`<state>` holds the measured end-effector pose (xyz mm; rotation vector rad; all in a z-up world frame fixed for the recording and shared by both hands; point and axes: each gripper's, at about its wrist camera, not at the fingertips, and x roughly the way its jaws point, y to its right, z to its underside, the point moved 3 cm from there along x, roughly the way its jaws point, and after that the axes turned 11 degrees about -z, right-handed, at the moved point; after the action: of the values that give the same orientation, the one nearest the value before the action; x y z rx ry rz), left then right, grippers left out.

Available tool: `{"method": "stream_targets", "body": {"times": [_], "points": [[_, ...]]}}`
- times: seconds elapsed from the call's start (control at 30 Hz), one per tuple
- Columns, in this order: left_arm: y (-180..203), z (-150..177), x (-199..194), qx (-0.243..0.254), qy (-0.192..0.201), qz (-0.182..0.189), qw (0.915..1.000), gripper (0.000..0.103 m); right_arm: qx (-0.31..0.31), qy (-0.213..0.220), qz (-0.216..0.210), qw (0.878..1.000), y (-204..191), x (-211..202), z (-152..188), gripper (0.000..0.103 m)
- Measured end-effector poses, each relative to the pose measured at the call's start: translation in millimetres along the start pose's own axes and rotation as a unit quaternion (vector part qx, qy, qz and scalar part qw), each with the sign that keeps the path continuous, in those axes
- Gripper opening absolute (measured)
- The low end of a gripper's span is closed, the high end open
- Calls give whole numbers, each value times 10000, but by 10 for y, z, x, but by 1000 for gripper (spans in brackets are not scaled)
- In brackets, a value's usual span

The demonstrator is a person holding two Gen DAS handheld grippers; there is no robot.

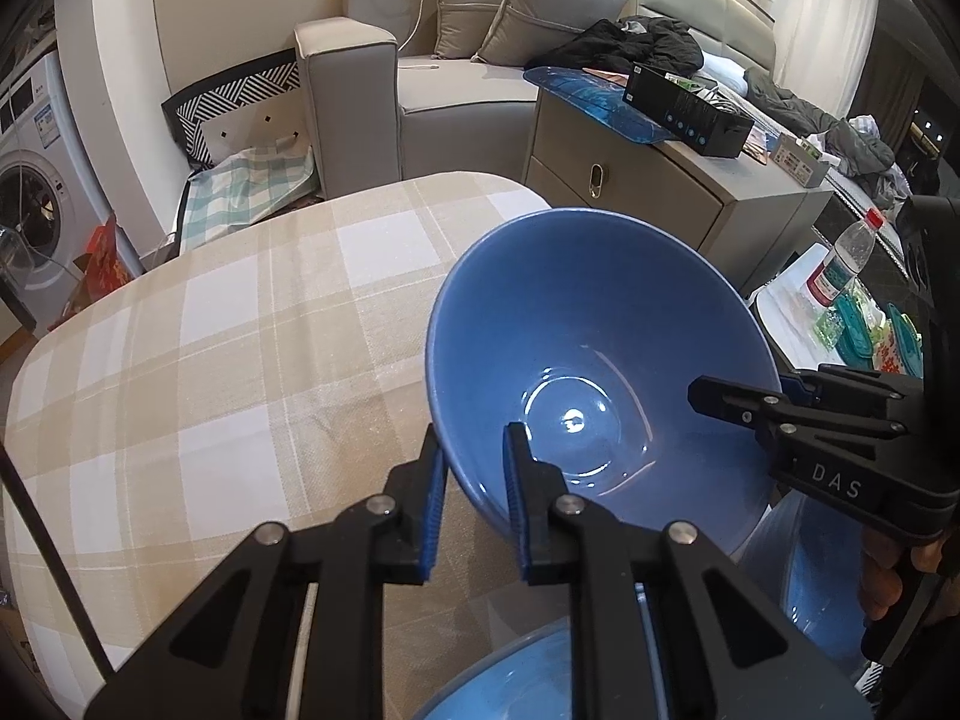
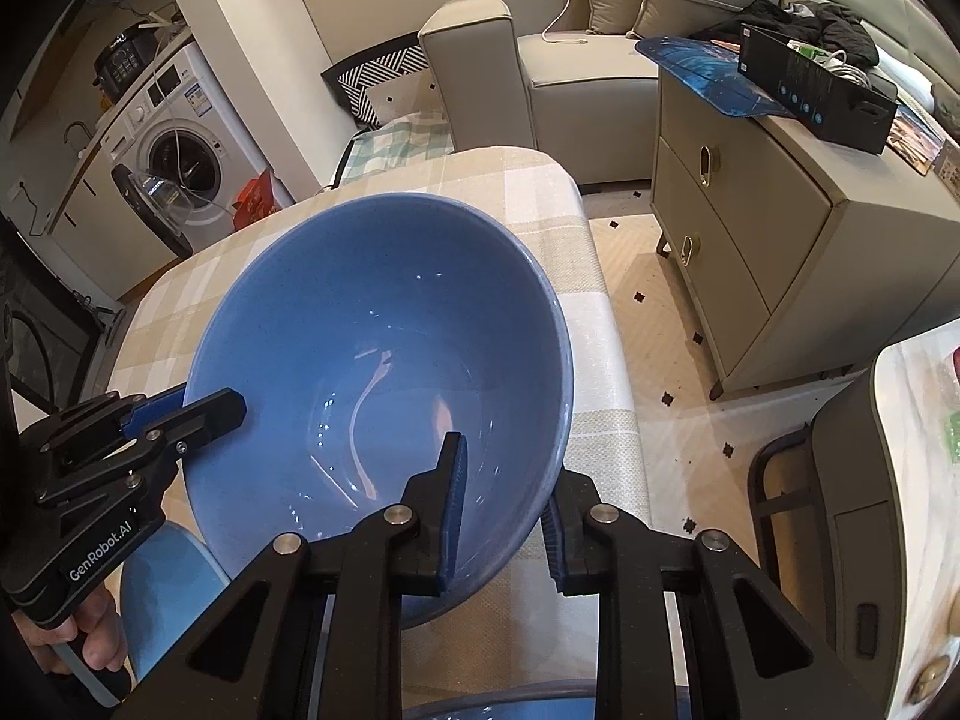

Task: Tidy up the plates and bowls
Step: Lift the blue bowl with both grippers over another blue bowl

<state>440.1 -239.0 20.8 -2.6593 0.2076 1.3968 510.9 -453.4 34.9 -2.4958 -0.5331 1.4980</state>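
A large blue bowl is held tilted above the checked tablecloth. My left gripper is shut on its near rim, one finger inside and one outside. My right gripper is shut on the opposite rim of the same bowl and shows in the left wrist view. My left gripper shows in the right wrist view. More blue dishes lie below: one at the bottom edge and one under the right gripper.
A beige cabinet with a blue mat and a black box stands past the table's far right end. A grey sofa lies behind it. A washing machine is at the left. A side table holds a water bottle and containers.
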Motion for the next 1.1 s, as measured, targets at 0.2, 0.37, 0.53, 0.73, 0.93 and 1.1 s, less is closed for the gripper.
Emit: {"method": "stream_targets", "body": {"times": [0.2, 0.37, 0.53, 0.73, 0.93, 1.1], "points": [[30, -49, -85, -16, 96, 38, 9999, 16, 4, 87, 51, 9999, -2, -114, -29, 23], [37, -89, -196, -36, 207, 61, 9998, 16, -16, 196, 69, 9998, -48, -255, -48, 23], [26, -119, -404, -45, 397, 78, 9992, 16, -122, 338, 109, 9993, -154, -449, -62, 23], [-14, -118, -680, -47, 604, 69, 9981, 16, -264, 482, 165, 9984, -334, -689, -49, 23], [-87, -55, -952, -76, 761, 47, 9971, 16, -382, 586, 180, 9974, -556, -910, 18, 23], [-169, 46, -1168, -96, 866, 27, 9962, 16, -459, 637, 141, 9968, -742, -1049, 101, 23]]}}
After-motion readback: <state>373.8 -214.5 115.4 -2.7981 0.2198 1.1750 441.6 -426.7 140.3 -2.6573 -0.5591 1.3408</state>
